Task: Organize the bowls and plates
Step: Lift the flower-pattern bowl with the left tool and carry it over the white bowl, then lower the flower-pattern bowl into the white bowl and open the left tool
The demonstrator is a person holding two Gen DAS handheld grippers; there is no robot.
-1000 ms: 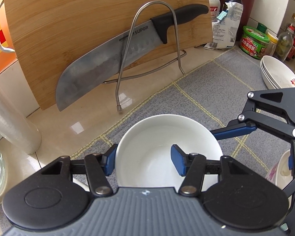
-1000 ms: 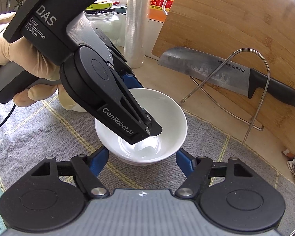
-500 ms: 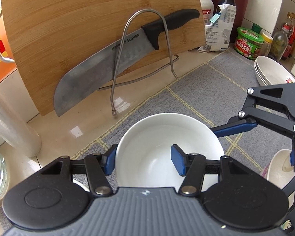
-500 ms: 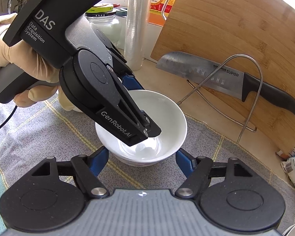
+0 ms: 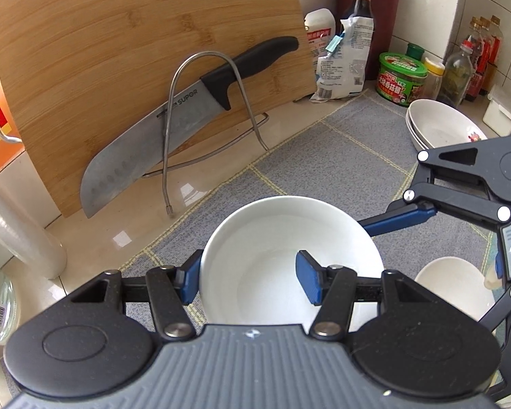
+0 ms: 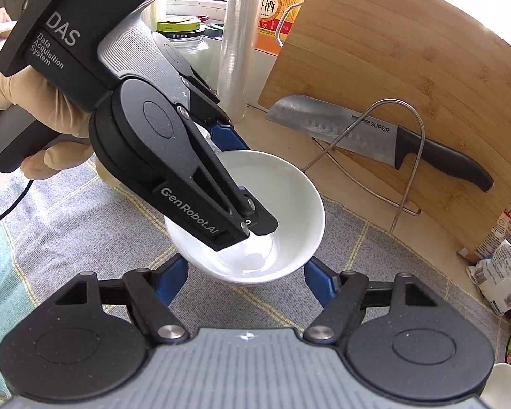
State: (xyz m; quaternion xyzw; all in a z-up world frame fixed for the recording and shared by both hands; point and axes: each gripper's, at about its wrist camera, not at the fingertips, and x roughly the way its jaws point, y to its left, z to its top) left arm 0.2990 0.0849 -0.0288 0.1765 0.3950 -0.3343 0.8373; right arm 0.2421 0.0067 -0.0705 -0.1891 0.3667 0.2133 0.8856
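A white bowl (image 5: 289, 238) (image 6: 286, 204) hangs above the grey checked mat (image 5: 340, 167). My left gripper (image 5: 248, 279) is shut on the bowl's near rim, one finger inside and one outside; it also shows in the right wrist view (image 6: 245, 211). My right gripper (image 6: 247, 277) is open, its blue fingers on either side just below the bowl, not touching it; one of its fingers (image 5: 398, 218) shows in the left wrist view. Stacked white bowls (image 5: 439, 129) sit at the mat's far right. Another small white bowl (image 5: 456, 289) lies under the right gripper.
A bamboo cutting board (image 5: 146, 61) leans at the back with a large knife (image 5: 173, 119) in a wire rack (image 5: 204, 109). Bottles, a green-lidded tub (image 5: 402, 78) and a bag stand at the back right. A plastic wrap roll (image 5: 13, 225) and jar stand left.
The left gripper has carried the bowl slightly rightward and up, so the board and knife shifted left in its view. The right gripper stays open under the bowl.
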